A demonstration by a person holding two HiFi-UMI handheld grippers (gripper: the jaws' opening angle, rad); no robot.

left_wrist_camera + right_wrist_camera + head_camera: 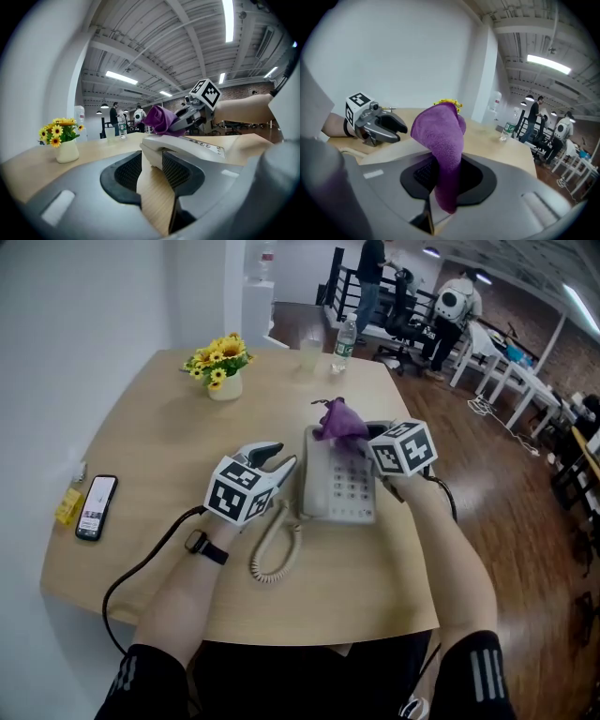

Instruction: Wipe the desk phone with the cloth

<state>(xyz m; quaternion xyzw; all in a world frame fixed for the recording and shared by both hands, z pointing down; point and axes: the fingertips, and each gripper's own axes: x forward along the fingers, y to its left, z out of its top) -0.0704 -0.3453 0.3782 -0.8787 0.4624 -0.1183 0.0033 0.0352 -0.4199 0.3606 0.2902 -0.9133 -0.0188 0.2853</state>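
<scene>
Wood-toned and round, the tabletop (pixel 169 456) carried the pale grey plastic desk phone (pixel 339 488) toward its near edge. The phone's long axis ran straight away from the person, with the handset (pixel 314 474) along its left side and the coiled cord (pixel 274 554) looping toward the near edge.

The right gripper (pixel 364 434) reached across from the phone's right side at the far end, and it was the tool nearer the work. Its jaws were clamped on the purple terry cloth (pixel 337 420), which bunched up beyond them over the phone's far end, above the keypad. By that layout, the wipe would likely run down the long axis toward the person.

The left gripper (pixel 284 459) lay at the phone's left flank with its jaws parted and nothing held. The handset's edge showed just beyond the gap, but whether it touched could not be told.
</scene>
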